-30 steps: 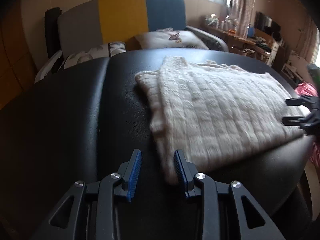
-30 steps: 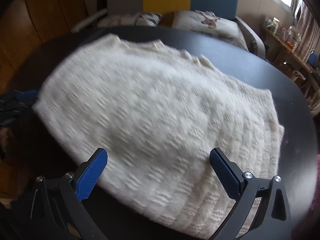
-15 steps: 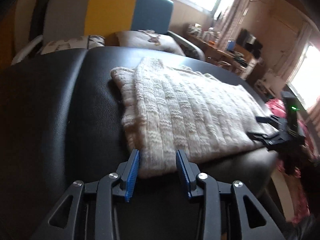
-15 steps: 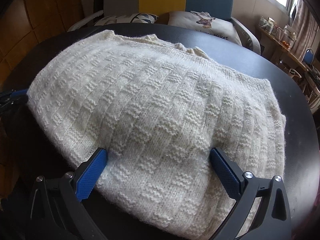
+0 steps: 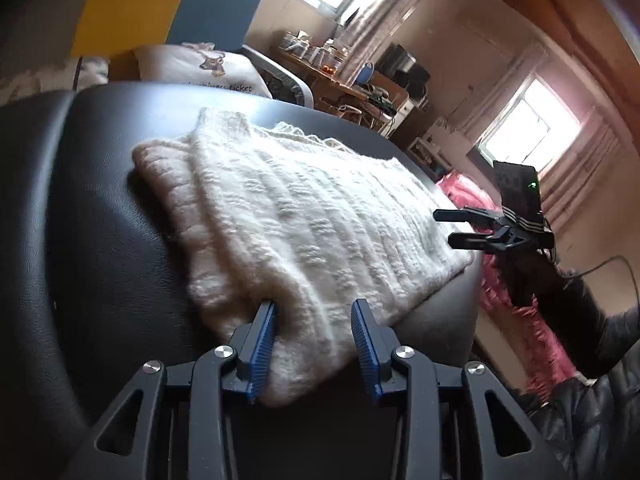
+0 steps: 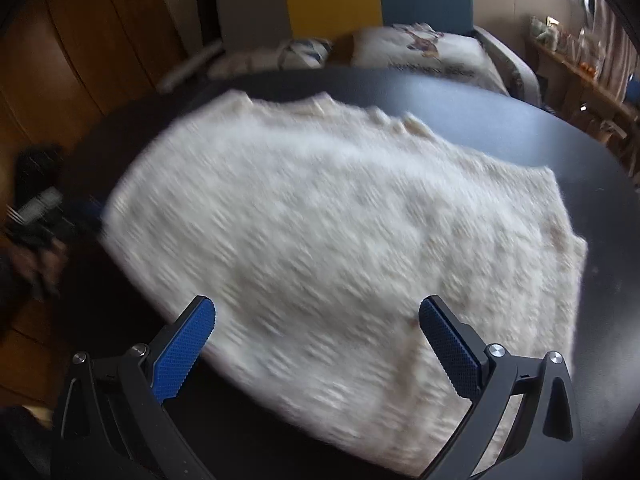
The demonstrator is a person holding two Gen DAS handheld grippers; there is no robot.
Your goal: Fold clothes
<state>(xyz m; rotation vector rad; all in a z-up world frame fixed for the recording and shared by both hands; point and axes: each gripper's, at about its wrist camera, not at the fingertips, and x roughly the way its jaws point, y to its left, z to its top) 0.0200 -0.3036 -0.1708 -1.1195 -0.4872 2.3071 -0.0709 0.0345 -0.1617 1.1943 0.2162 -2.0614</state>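
Left wrist view: the left claw (image 5: pixel 314 344) has pushed forward since a second ago, when the near corner of the cream knit sweater (image 5: pixel 304 216) lay just ahead of its right pad. Now that corner sits between the two blue pads, which stand parted around it and are not yet squeezed on the wool. The sweater lies flat on the black worktop (image 5: pixel 92 208), one layer doubled over another along its left side, so it already carries at least one fold. Across it, the right claw (image 5: pixel 456 227) hangs beside the far edge, fingers apart, where before it sat lower and nearer the cloth.

Right wrist view: the picture is smeared with motion, where half a second ago it was sharp, so this claw (image 6: pixel 316 330) is on the move. Its pads are spread wide with nothing between them, and the sweater (image 6: pixel 344 216) now begins further ahead of them than it did.

My reading: the left side is set to nip its corner, while the right is drawing back or shifting along the edge; which, I cannot tell
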